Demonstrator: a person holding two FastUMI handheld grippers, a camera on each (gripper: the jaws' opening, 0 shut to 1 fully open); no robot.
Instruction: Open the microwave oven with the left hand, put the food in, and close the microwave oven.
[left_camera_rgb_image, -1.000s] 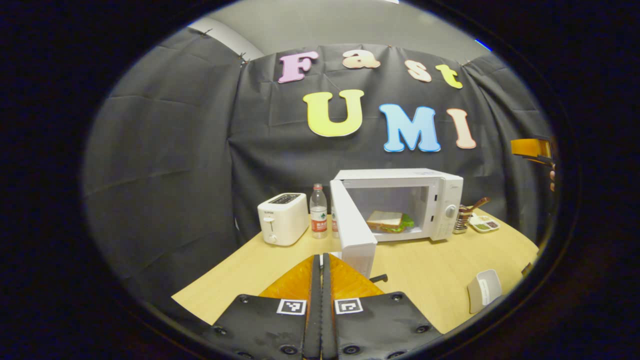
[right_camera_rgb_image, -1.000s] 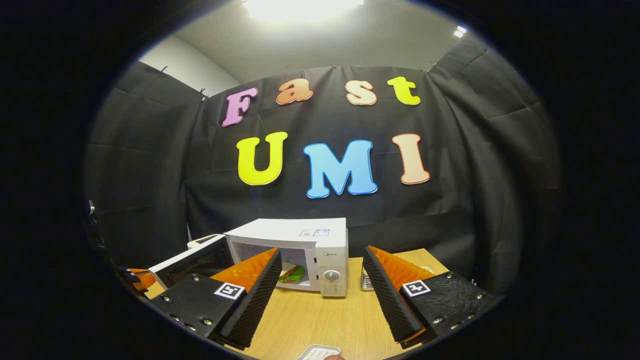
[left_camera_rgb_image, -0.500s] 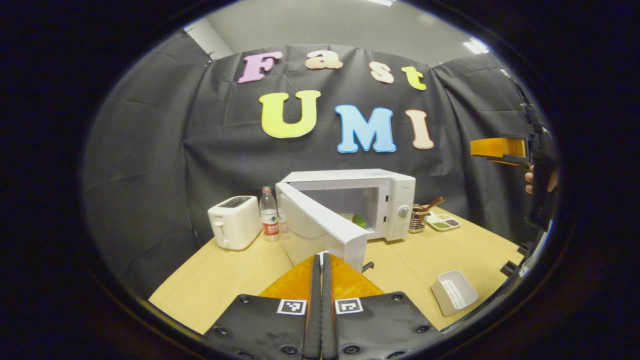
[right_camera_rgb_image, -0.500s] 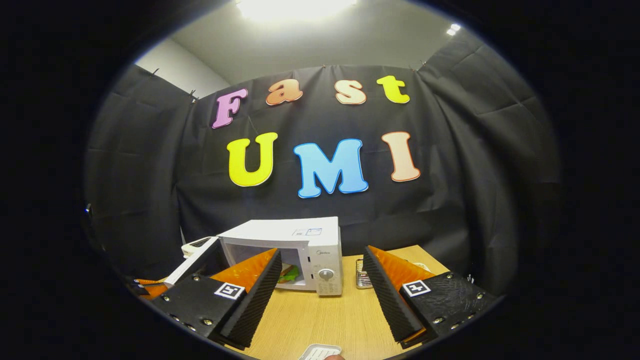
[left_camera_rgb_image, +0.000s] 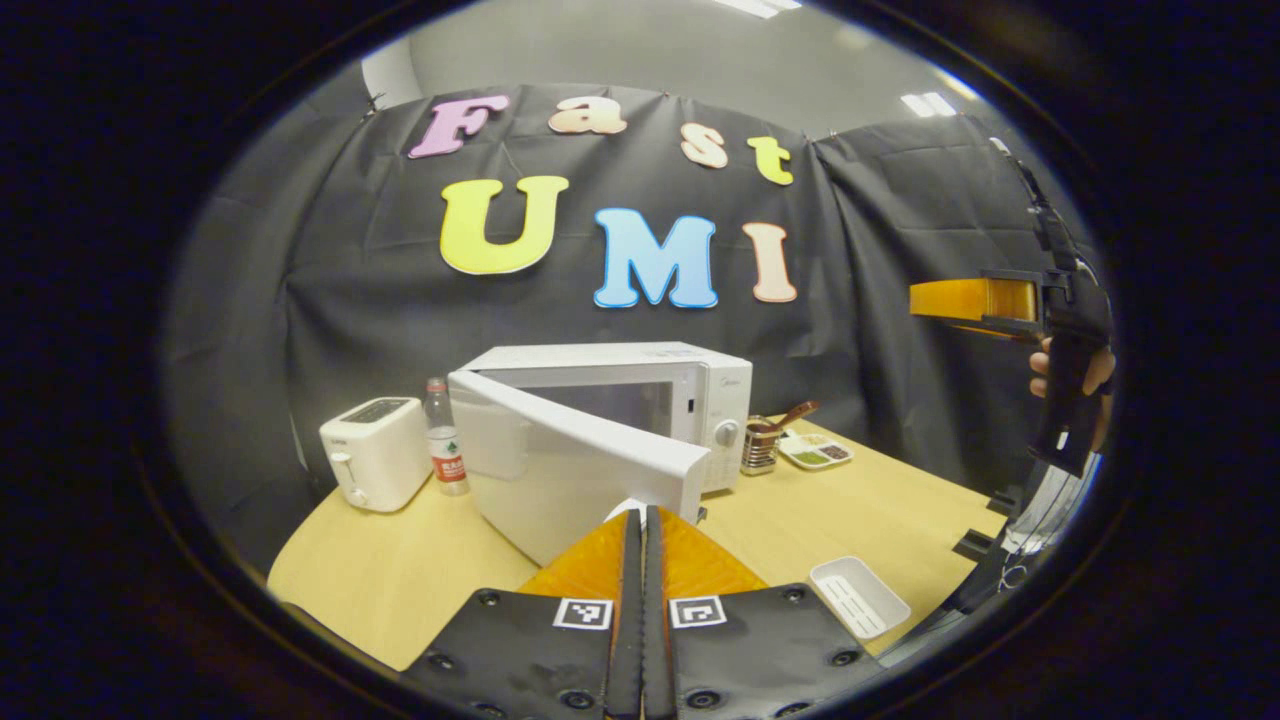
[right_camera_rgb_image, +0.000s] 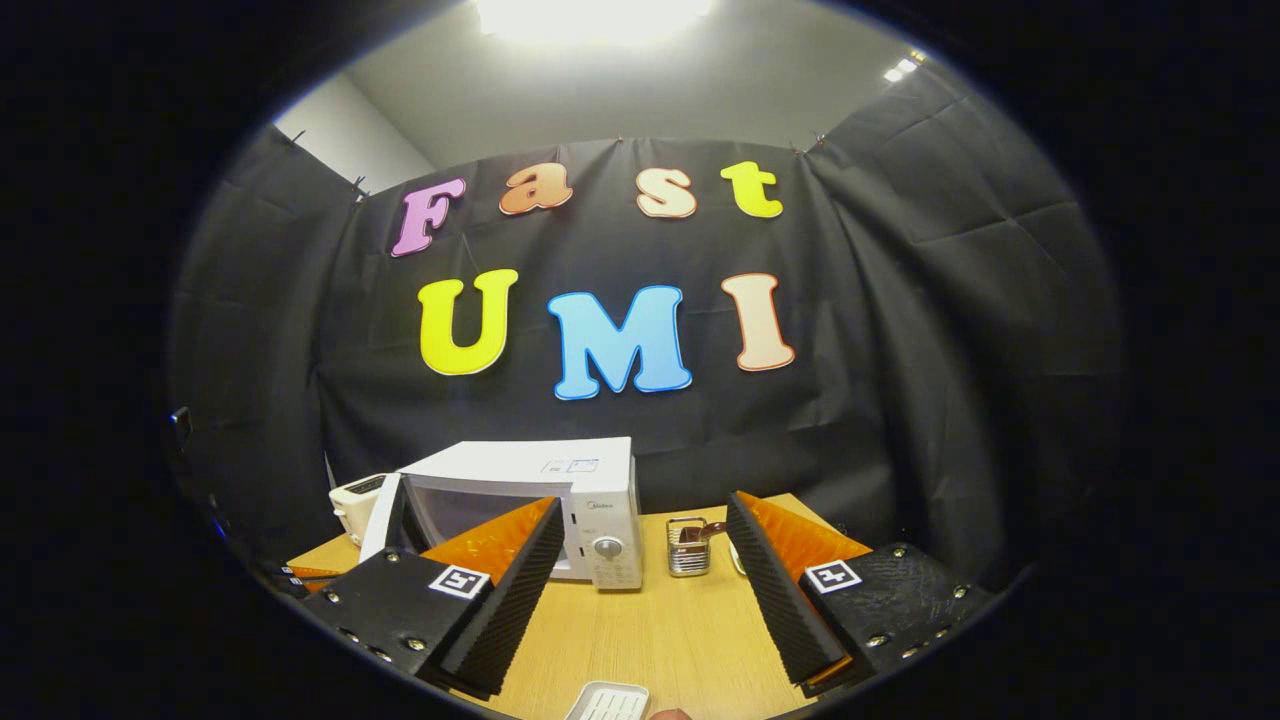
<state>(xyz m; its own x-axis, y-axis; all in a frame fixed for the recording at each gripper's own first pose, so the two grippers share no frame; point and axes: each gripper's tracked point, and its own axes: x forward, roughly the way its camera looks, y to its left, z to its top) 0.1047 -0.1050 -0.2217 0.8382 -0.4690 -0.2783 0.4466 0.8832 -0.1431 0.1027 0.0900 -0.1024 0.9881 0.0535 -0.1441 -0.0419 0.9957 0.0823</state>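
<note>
- The microwave oven (left_camera_rgb_image: 640, 400) stands at the back of the wooden table (left_camera_rgb_image: 860, 500); its door (left_camera_rgb_image: 570, 470) has swung from wide open a second ago to partly shut, and now hides the sandwich seen inside earlier.
- The oven's long side runs across the table, front facing the booth's open side; the door's free edge angles out toward the left gripper (left_camera_rgb_image: 641, 520).
- That gripper's fingers are pressed together, tips at the door's outer face.
- The right gripper (right_camera_rgb_image: 640, 570) is held up, fingers spread wide and empty.
- A toaster (left_camera_rgb_image: 375, 452) and bottle (left_camera_rgb_image: 440, 450) stand left of the oven; a white tray (left_camera_rgb_image: 858, 597) lies near the table's front.

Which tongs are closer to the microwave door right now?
Left. The left tongs, shut, sit right at the microwave door; the right tongs, open, hang off to its side.
</note>
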